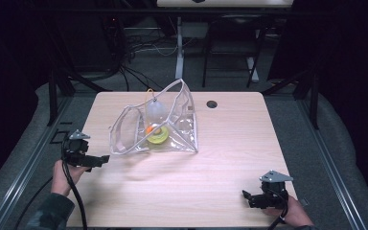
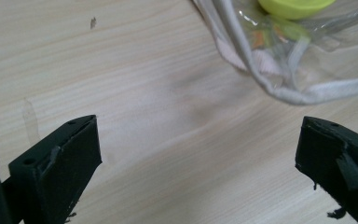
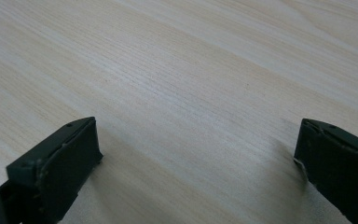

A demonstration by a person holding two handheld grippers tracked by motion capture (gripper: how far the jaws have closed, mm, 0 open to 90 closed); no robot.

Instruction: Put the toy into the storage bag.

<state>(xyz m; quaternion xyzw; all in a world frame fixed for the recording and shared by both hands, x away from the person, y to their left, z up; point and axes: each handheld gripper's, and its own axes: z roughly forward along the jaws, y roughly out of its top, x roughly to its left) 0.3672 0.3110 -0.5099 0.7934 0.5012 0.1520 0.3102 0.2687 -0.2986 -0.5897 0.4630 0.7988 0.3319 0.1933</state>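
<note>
The left tongs [image 1: 104, 159] are released, jaws spread wide, hovering low near the table's left edge, close to the clear plastic zip pouch with white trim [image 1: 182, 125]. The right tongs [image 1: 246, 195], also released, hover at the front right corner, well apart from it. The pouch lies gaping at the centre-left of the pale wooden table [image 1: 230, 158], holding a yellow-green round container [image 1: 157, 135] and a small orange ball [image 1: 149, 129]. A good approach, I judge, takes the near trim [image 2: 303, 97] squarely between the left jaws. Bare wood ahead gives ample room; the right hand sits near the table edge.
</note>
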